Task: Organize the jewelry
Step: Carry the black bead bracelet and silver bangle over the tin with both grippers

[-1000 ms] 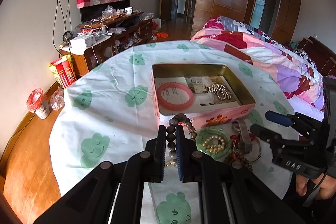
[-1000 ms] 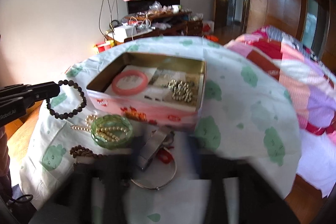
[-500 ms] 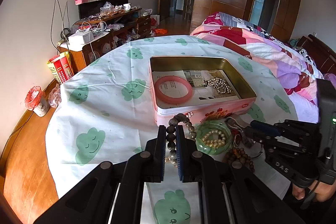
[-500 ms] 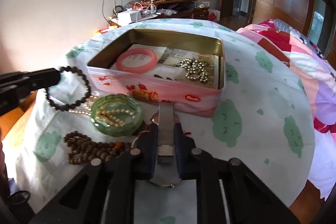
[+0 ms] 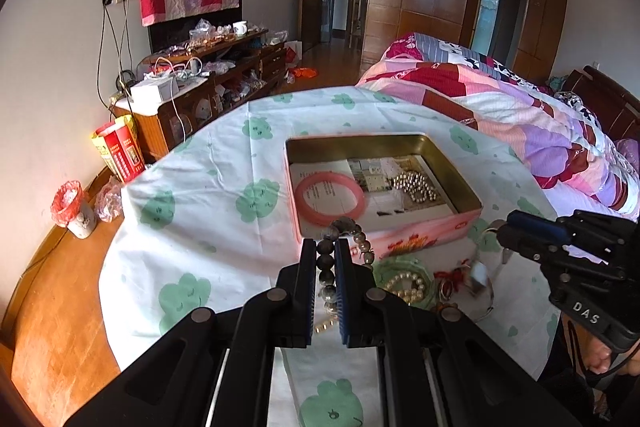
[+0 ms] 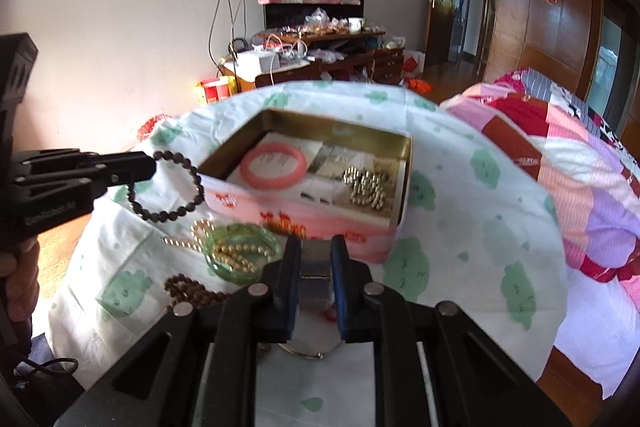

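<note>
My left gripper [image 5: 325, 249] is shut on a dark bead bracelet [image 5: 348, 227] and holds it in the air just in front of the pink tin box [image 5: 420, 233]; the bracelet also shows in the right wrist view [image 6: 168, 187]. The tin holds a pink bangle [image 5: 330, 199] and a gold bead bracelet [image 5: 414, 187]. My right gripper [image 6: 316, 259] is shut on a flat silver metal piece [image 6: 316, 269], lifted above the cloth near the tin's front wall [image 6: 320, 223].
On the cloth before the tin lie a green glass dish of pearls [image 6: 240, 253], a gold bead strand [image 6: 188, 235], brown wooden beads [image 6: 192, 293] and a thin silver bangle [image 6: 312, 353]. A bed [image 5: 520, 115] stands right; a cluttered cabinet [image 5: 208, 79] stands behind.
My right gripper closed on the silver piece and lifted it off the cloth. My left gripper keeps the dark bracelet and has risen slightly towards the tin.
</note>
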Demonstrator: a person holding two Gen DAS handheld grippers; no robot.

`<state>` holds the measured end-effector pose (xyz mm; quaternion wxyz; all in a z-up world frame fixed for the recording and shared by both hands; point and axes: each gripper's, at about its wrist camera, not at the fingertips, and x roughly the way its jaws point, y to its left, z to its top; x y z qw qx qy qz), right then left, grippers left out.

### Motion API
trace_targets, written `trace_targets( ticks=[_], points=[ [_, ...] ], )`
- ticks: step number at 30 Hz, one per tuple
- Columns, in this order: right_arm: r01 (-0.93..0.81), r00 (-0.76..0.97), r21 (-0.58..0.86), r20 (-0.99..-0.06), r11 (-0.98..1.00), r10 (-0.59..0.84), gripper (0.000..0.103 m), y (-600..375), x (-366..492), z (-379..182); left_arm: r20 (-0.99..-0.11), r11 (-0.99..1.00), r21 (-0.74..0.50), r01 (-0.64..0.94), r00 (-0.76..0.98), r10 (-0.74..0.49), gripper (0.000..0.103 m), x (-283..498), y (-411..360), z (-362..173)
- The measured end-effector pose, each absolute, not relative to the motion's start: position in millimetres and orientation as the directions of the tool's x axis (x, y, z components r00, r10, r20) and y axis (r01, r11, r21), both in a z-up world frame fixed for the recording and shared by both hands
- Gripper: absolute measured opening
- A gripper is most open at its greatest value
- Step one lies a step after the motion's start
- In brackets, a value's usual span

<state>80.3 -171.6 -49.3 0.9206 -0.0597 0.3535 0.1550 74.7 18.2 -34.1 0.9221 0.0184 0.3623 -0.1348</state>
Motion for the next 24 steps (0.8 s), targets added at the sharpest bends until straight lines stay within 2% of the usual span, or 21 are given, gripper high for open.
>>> trace_targets(
  ticks=[11,24],
  points=[
    [-0.334,0.745,-0.029,-0.621,0.942,0.245,0.017,-171,96,-18,-0.640,0.964,-0.031,0.264,0.736,-0.222,0.008,99,11,-12],
    [-0.328,0.771,-0.044,-0.589,0.944,0.241,0.017,-163,140,-11,-0.664,0.970,-0.016,0.242,0.723,-0.191,0.008,131,-3,-26]
  ],
)
